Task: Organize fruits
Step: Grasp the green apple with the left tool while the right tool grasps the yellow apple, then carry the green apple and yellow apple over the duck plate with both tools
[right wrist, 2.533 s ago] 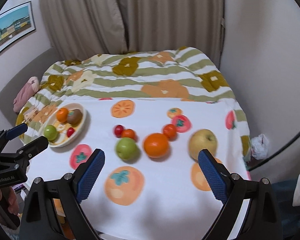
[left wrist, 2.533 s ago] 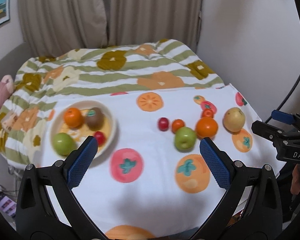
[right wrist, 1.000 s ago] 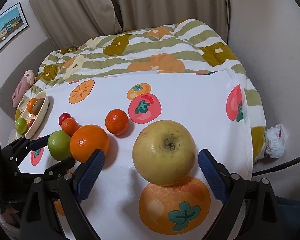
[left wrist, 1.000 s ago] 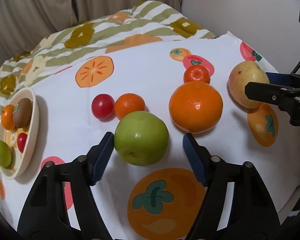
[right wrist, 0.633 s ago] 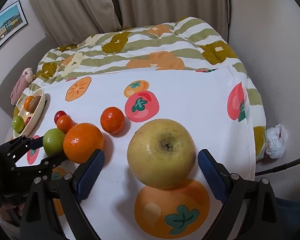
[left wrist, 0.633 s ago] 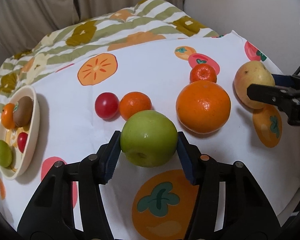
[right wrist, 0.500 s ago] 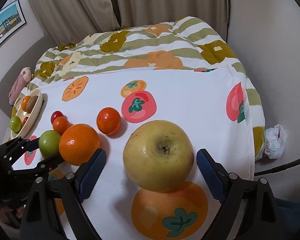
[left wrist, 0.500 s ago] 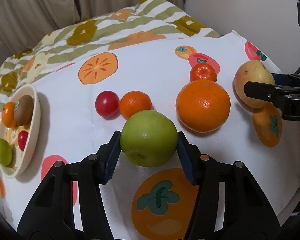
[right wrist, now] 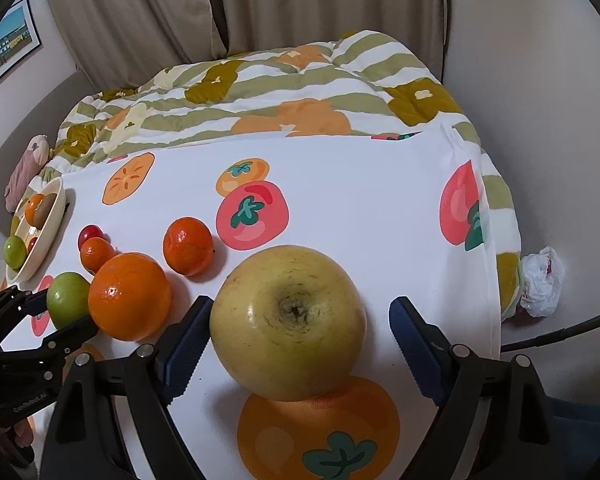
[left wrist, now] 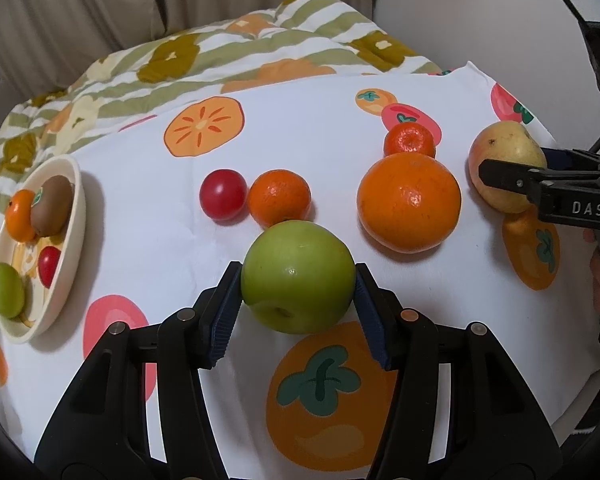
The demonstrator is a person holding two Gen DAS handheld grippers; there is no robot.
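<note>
Left gripper (left wrist: 299,312): black frame, blue ribbed pads (left wrist: 224,316), round rivets. Right gripper (right wrist: 296,348): identical build; white "DAS" lettering on its side.

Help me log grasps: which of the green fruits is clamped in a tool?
The large green apple on the cloth, pinched between the left tool pads. The smaller green fruit lies untouched in the cream bowl at far left.

A green apple (left wrist: 298,276) is sitting just in front of a small mandarin (left wrist: 279,198); a large orange (left wrist: 409,201) is lying to its right, a yellow apple (right wrist: 288,328) beyond.
</note>
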